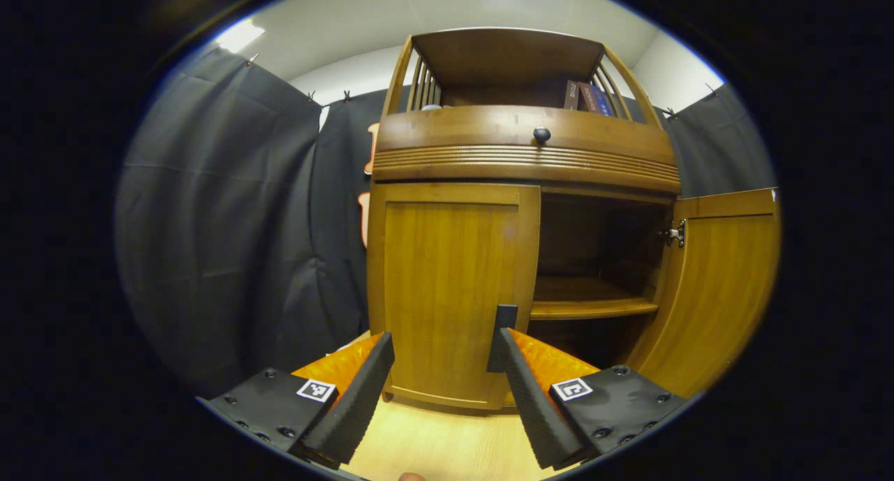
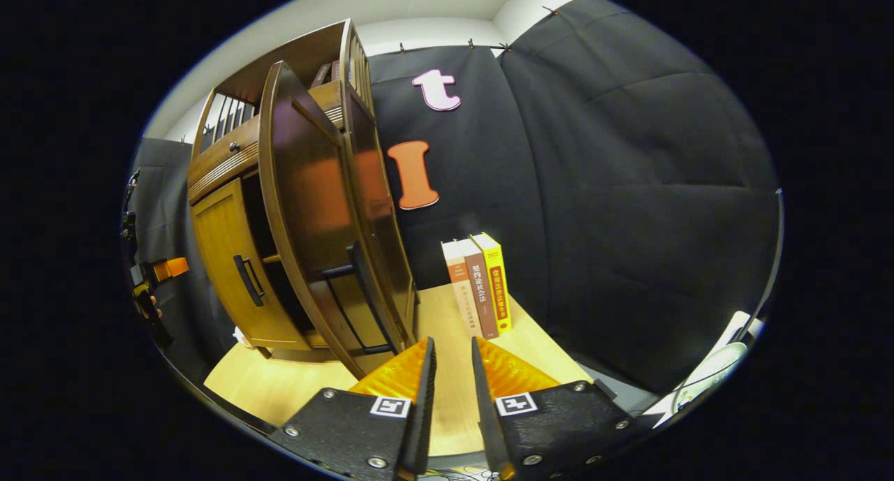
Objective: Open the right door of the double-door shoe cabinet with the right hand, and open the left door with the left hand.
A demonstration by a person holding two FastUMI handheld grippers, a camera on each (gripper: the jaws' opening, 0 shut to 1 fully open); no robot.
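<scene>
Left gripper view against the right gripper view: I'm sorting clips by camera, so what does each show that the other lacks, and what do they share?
Left gripper view: the drawer knob head-on, the inner shelf and the hinge.

Right gripper view: three upright books on the tabletop and the right door edge-on.

Both: the shoe cabinet, left door closed, right door swung open.

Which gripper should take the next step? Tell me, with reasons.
Left. The right door already stands open; the left door is shut. The left gripper is open, facing that door's handle; the right gripper faces away.
</scene>
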